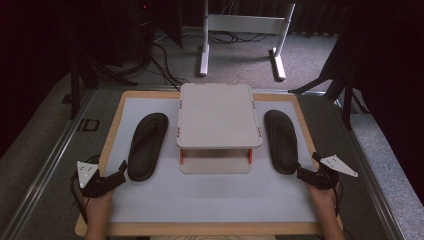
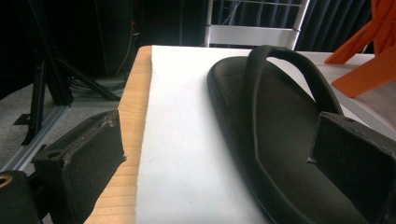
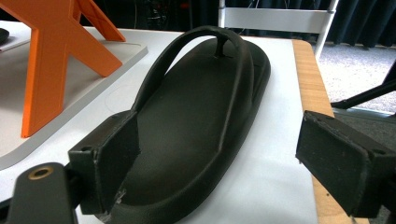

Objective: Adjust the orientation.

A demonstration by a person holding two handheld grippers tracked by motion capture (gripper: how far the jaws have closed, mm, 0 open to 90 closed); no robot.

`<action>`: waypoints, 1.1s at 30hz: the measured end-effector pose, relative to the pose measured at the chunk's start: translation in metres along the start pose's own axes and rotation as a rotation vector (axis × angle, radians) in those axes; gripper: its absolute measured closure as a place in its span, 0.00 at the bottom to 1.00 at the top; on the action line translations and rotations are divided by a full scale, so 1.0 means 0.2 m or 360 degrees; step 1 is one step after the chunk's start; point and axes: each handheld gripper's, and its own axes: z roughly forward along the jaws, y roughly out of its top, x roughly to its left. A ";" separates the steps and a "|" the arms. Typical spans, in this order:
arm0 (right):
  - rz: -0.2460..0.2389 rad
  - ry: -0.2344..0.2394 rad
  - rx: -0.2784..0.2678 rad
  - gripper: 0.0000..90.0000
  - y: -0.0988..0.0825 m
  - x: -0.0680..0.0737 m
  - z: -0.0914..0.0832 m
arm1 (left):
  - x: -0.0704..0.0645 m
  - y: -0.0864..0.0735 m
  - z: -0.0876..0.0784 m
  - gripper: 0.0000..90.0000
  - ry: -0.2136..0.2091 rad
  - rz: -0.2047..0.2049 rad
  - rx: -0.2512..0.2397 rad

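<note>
Both grippers stand spread with nothing between the pads: our left gripper (image 1: 121, 170) waits at the heel of the left slipper (image 1: 147, 145) near the board's (image 1: 200, 229) front-left corner, our right gripper (image 1: 303, 167) at the heel of the right slipper (image 1: 281, 141) near the right edge. Each slipper lies flat on the white mat (image 1: 210, 197), flanking the two-tier rack (image 1: 218, 117) at the middle. We judge the work barely begun: neither slipper is gripped or lifted, and both remain to be moved.
</note>
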 end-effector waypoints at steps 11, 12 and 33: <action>-0.0003 0.0005 0.0010 0.14 0.00 0.00 0.00 | 0.02 0.01 -0.02 0.03 -0.0034 -0.0070 -0.0035; 0.0000 0.0007 0.0010 0.14 0.00 0.00 0.00 | 0.02 0.01 -0.02 0.03 -0.0034 -0.0070 -0.0035; -0.0012 -0.0004 0.0028 0.14 0.00 0.01 0.00 | 0.03 0.25 0.01 0.03 -0.0231 -0.0071 0.0253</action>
